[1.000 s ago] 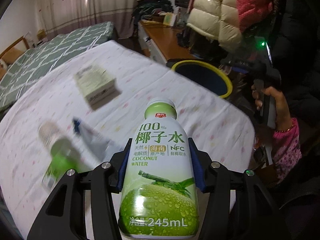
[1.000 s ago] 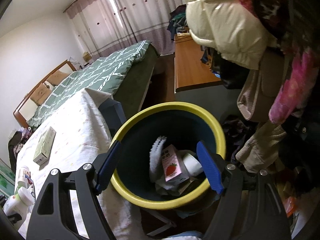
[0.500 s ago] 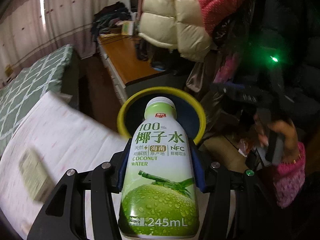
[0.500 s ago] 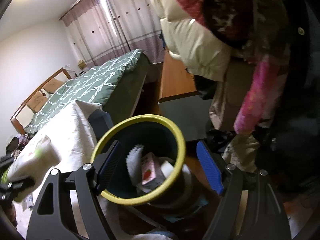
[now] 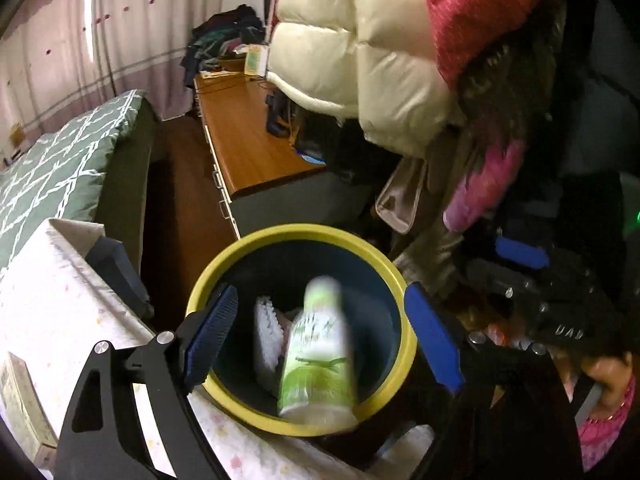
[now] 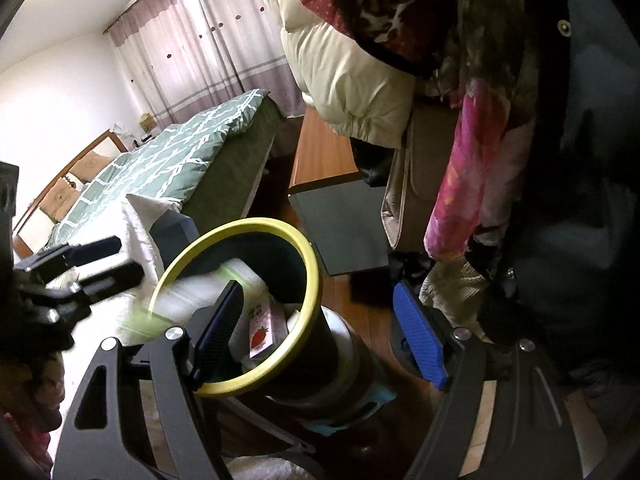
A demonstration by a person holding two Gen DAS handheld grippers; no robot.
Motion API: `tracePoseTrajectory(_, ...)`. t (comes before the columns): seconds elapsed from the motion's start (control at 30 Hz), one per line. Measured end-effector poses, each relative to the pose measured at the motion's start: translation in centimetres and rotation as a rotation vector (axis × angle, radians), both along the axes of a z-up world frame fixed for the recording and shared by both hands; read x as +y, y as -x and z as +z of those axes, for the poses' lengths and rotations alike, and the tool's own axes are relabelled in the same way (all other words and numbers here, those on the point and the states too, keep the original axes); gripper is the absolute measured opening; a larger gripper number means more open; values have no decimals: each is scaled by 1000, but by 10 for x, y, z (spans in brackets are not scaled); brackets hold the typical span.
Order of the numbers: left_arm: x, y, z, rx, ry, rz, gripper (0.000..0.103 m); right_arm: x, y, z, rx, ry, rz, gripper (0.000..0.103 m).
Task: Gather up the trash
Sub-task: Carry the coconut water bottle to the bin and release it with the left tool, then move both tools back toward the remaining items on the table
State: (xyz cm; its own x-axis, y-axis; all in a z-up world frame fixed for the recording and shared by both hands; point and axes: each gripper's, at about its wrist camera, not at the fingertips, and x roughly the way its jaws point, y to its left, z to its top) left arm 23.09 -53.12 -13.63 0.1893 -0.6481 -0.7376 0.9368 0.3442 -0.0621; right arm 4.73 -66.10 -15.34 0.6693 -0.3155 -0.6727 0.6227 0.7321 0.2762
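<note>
Left wrist view: a wooden desk (image 5: 248,148) and a green quilted bed (image 5: 60,164) lie beyond the yellow-rimmed bin (image 5: 408,344), with puffy coats (image 5: 360,60) hanging above it and the white tablecloth (image 5: 52,312) at its near left edge. The left gripper (image 5: 324,340) has just been opening; its blue pads stand wide apart, touching nothing. Between them the coconut water bottle (image 5: 316,356), green-and-white and motion-blurred, is inside the bin mouth beside a white brush-like piece (image 5: 266,340).

Right wrist view: the right gripper (image 6: 320,332) is spread wide and empty, held over the bin's far side. A strawberry carton (image 6: 262,332) sits inside the bin, and the bottle shows as a pale blur at the rim, partly hidden by a pad.
</note>
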Motion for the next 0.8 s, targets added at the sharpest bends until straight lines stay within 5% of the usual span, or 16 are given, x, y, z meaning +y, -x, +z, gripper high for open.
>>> tracePoseTrajectory(0.5, 115, -16, 27, -17, 85, 166, 87, 54, -41, 1, 43, 25, 143, 74)
tracePoseTrajectory(0.8, 224, -46, 44, -42, 163, 335, 90, 115, -82, 10, 78, 70, 264, 74)
